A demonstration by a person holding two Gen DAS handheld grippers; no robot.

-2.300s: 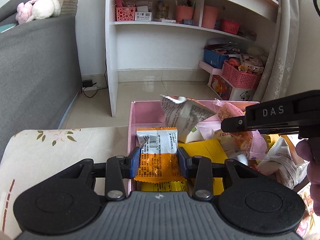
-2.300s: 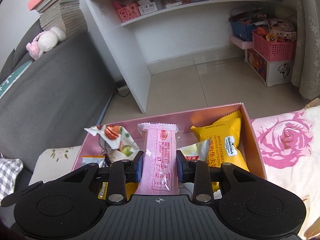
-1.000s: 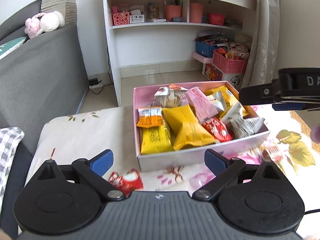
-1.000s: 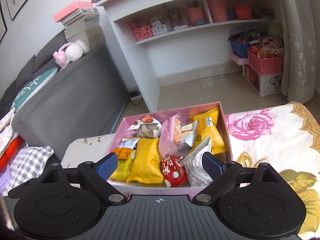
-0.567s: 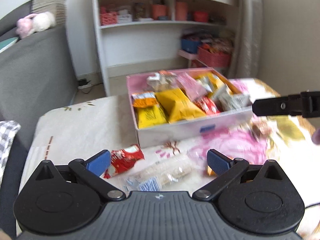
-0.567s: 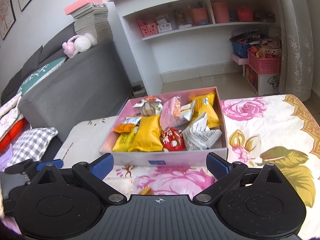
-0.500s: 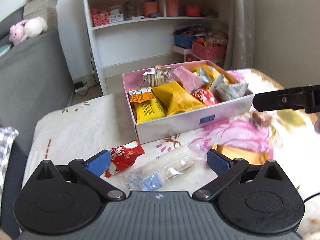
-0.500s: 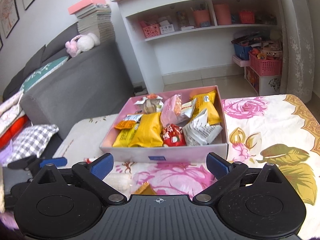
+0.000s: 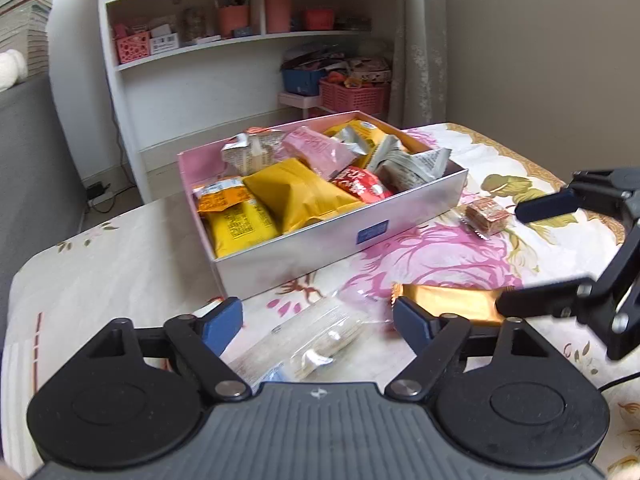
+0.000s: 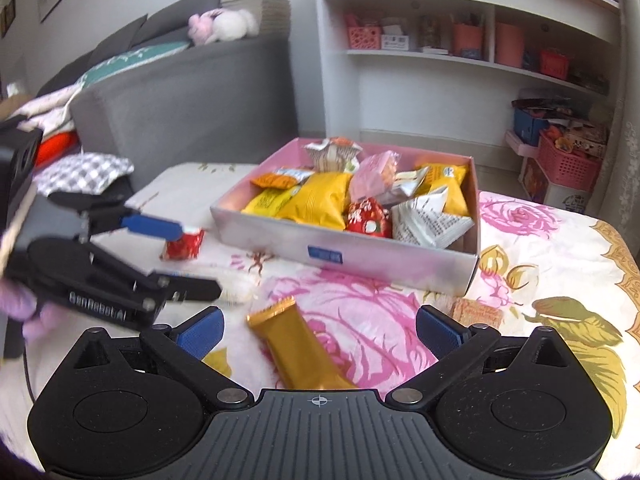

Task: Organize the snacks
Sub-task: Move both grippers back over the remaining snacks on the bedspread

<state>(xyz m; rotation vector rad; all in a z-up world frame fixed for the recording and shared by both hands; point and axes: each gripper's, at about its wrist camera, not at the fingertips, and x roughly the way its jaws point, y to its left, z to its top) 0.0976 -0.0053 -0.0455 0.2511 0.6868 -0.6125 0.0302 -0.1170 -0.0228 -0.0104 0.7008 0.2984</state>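
Left tongs: released; jaws have just been narrowing around a clear-wrapped snack, pads not yet on it.
Right tongs: released, jaws have just been spreading to full width, over a gold bar.
Change: both tongs carried packets at the box 2.3 s ago; now they hang empty over loose snacks on the bench, so a fresh pickup likely follows.
Loose: red packet; small orange wafer.
Box: pink, crowded with yellow, pink, red and white packets.
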